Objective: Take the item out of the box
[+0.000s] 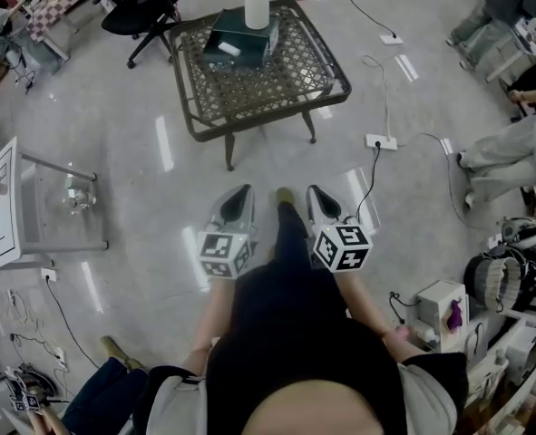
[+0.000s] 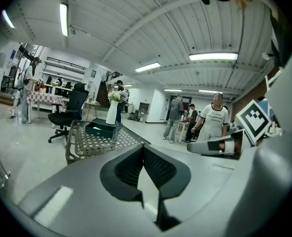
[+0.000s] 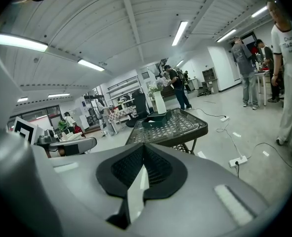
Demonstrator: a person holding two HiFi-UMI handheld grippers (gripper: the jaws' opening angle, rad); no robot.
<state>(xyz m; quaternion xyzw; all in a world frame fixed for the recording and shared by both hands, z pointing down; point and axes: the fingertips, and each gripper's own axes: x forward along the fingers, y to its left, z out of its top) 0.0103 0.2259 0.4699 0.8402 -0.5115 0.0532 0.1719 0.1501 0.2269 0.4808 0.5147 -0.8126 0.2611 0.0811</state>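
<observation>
A dark green open box (image 1: pixel 240 41) lies on a metal lattice table (image 1: pixel 286 89) across the floor, with something pale inside it and a white vase (image 1: pixel 257 5) behind it. My left gripper (image 1: pixel 240 194) and right gripper (image 1: pixel 314 194) hang side by side near my legs, far short of the table, both shut and empty. The left gripper view shows the box (image 2: pixel 100 128) and the vase (image 2: pixel 112 111) beyond the closed jaws of the left gripper (image 2: pixel 143 148). The right gripper view shows the box (image 3: pixel 155 121) on the table (image 3: pixel 185 128) ahead of the right gripper (image 3: pixel 144 147).
A black office chair (image 1: pixel 145 7) stands left of the table. Power strips and cables (image 1: pixel 381 140) trail over the floor on the right. A glass side table (image 1: pixel 63 198) is at my left. People (image 1: pixel 508 157) and cluttered shelves (image 1: pixel 485 315) are at the right.
</observation>
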